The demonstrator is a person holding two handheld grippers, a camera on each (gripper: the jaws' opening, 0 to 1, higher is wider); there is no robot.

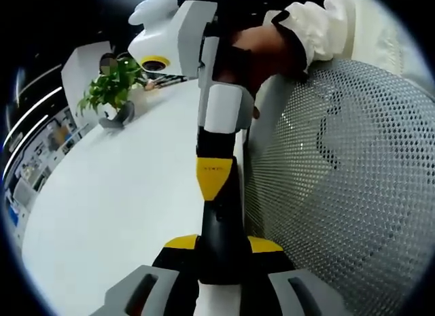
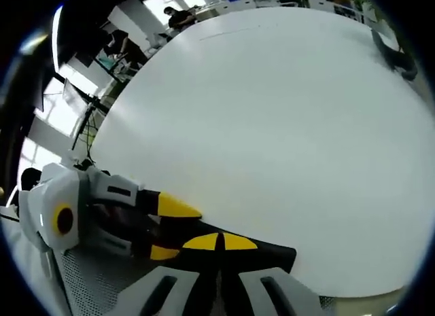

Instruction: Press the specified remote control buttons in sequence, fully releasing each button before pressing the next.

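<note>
We see a bare white worktop (image 2: 272, 126), an office behind; both grippers (image 1: 221, 275) (image 2: 221, 275) clamp a black remote (image 1: 221, 241); no legible writing.

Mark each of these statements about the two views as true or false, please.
1. A green plant stands on the white table. True.
2. The table is covered with a red cloth. False: its surface is bare and white.
3. The left gripper has its jaws on either side of a black remote control. True.
4. The right gripper has its jaws wide open. False: its yellow tips meet.
5. The sleeve on the person's arm is blue. False: it is white.
6. A mesh chair back is next to the table. True.
</note>
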